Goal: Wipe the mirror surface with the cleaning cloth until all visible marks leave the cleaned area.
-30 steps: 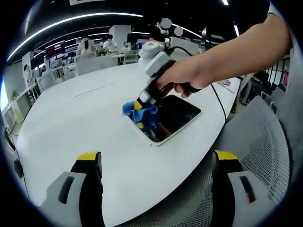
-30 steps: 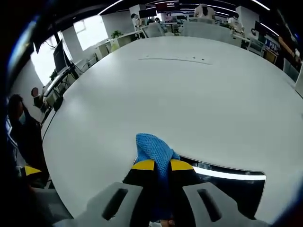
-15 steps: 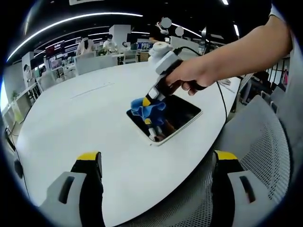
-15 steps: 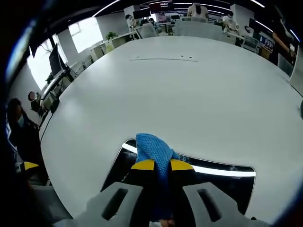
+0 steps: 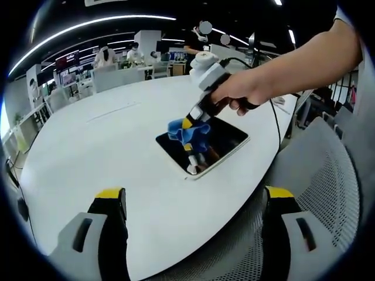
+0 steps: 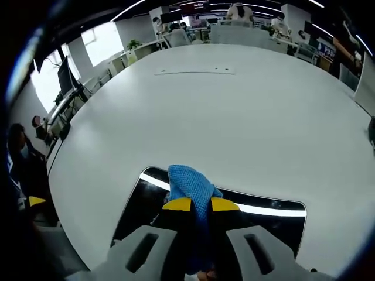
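A dark rectangular mirror [image 5: 225, 140] with a white frame lies flat on the white round table [image 5: 105, 152]. My right gripper [image 5: 188, 124], held by a hand, is shut on a blue cleaning cloth [image 5: 183, 132] and holds it over the mirror's left half. In the right gripper view the blue cloth [image 6: 188, 182] sticks out from between the yellow-tipped jaws of the right gripper [image 6: 201, 205], with the mirror [image 6: 269, 213] spread beneath. My left gripper [image 5: 193, 202] stands open near the table's front edge, with nothing between its jaws.
A grey mesh chair [image 5: 316, 193] stands at the right of the table. A cable [image 5: 274, 126] runs from the right gripper across the table edge. Desks and people are far behind. A seated person [image 6: 23, 158] is at the table's left side.
The right gripper has carried the cloth from the mirror's left edge further onto the glass, to the right and away. The left gripper has stayed put.
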